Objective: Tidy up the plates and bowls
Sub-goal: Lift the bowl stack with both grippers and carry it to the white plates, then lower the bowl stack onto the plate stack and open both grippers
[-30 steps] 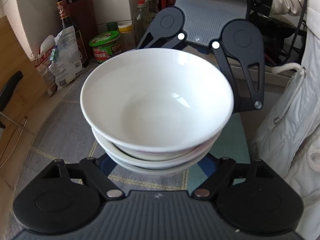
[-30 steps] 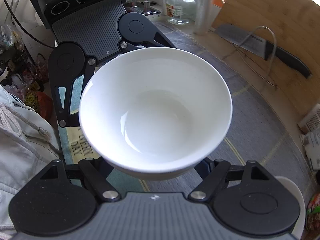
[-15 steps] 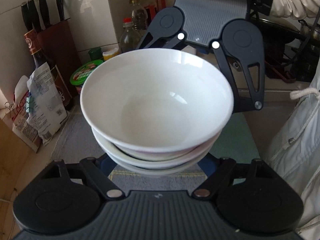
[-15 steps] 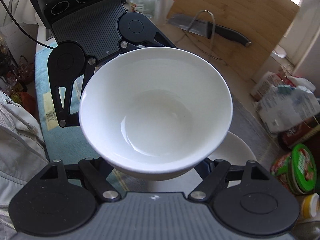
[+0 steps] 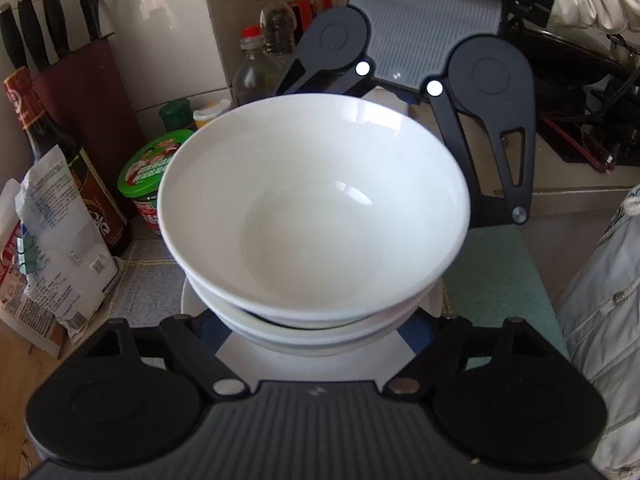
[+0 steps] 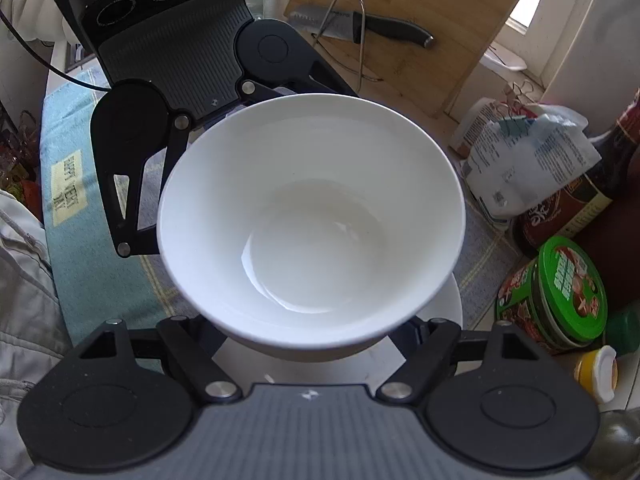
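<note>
A stack of white bowls (image 5: pixel 314 216) fills the middle of both wrist views, held between the two grippers, which face each other across it. In the left wrist view three nested bowls can be counted, and the left gripper (image 5: pixel 316 332) has its two fingers closed on the near underside of the stack, one finger on each side of the lowest bowl; the fingertips themselves are hidden under the bowls. The right gripper (image 5: pixel 400 80) shows on the far side of the stack in that view, its black arms reaching down behind the far rim. From the right wrist view only the top bowl is clear, and the right gripper grips the stack low at the near side in the same way, with its fingertips also hidden. Under the stack lies a white plate (image 6: pixel 450 312) on a grey checked mat (image 5: pixel 148 280), and whether the lowest bowl touches the plate I cannot tell. At the left of the stack, seen from the left wrist, stand a green-lidded jar (image 5: pixel 150 168), a dark sauce bottle (image 5: pixel 80 184) and a crumpled paper bag (image 5: pixel 60 240), with a knife block (image 5: pixel 86 92) behind them against the tiled wall. A wooden cutting board (image 6: pixel 416 28) with a black-handled knife (image 6: pixel 360 26) leans at the far side in the right wrist view.
</note>
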Demonstrator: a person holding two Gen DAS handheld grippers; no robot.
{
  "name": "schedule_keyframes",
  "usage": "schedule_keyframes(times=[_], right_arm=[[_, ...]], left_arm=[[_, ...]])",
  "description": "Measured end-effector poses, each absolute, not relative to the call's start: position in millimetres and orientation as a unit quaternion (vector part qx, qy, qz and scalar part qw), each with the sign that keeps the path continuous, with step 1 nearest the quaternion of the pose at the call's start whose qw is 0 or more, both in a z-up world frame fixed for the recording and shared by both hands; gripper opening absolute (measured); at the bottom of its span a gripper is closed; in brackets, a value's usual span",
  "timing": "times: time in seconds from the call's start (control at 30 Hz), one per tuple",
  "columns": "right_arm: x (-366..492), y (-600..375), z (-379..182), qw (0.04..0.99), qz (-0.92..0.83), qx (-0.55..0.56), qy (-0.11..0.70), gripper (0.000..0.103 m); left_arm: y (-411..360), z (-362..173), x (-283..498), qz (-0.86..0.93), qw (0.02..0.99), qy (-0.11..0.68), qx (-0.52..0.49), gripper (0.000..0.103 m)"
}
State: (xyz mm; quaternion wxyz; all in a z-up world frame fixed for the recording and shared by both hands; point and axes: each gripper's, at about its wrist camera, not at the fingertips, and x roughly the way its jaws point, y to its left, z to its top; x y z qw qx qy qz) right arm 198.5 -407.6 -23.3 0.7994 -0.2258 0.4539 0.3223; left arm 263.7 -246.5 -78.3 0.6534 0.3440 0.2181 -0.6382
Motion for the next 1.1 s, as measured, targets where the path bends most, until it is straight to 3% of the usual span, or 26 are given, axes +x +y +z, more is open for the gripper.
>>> schedule_keyframes(times=[1.1], right_arm=[[218,-422,-47,0.79,0.329,-0.206,0.474,0.085]], left_arm=[[-265,-95,278,-0.635,0.64,0.252,0.35,0.085]])
